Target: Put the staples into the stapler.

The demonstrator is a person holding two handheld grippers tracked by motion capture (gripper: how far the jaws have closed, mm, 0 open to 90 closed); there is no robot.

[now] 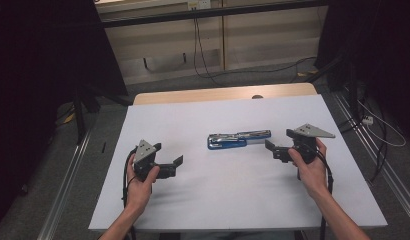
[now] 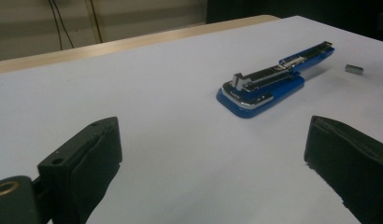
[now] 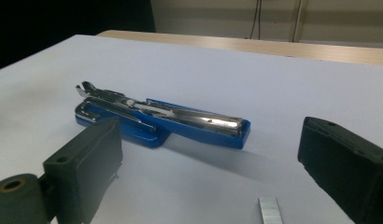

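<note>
A blue stapler (image 1: 238, 139) with a chrome top lies opened flat at the middle of the white table (image 1: 193, 120). In the left gripper view the stapler (image 2: 273, 81) lies ahead and to the right; in the right gripper view the stapler (image 3: 161, 119) lies just past the left jaw. A small strip of staples (image 3: 270, 211) rests on the table between the right gripper's jaws, and the same strip (image 2: 354, 69) shows beyond the stapler's far end. My left gripper (image 1: 175, 164) is open, left of the stapler. My right gripper (image 1: 272, 149) is open, just right of it. Both are empty.
The table's far edge is a bare wooden strip (image 1: 223, 93). Cables (image 1: 203, 50) hang over the floor behind it. Metal rails (image 1: 68, 175) run along the floor on both sides. Dark curtains stand at left and right.
</note>
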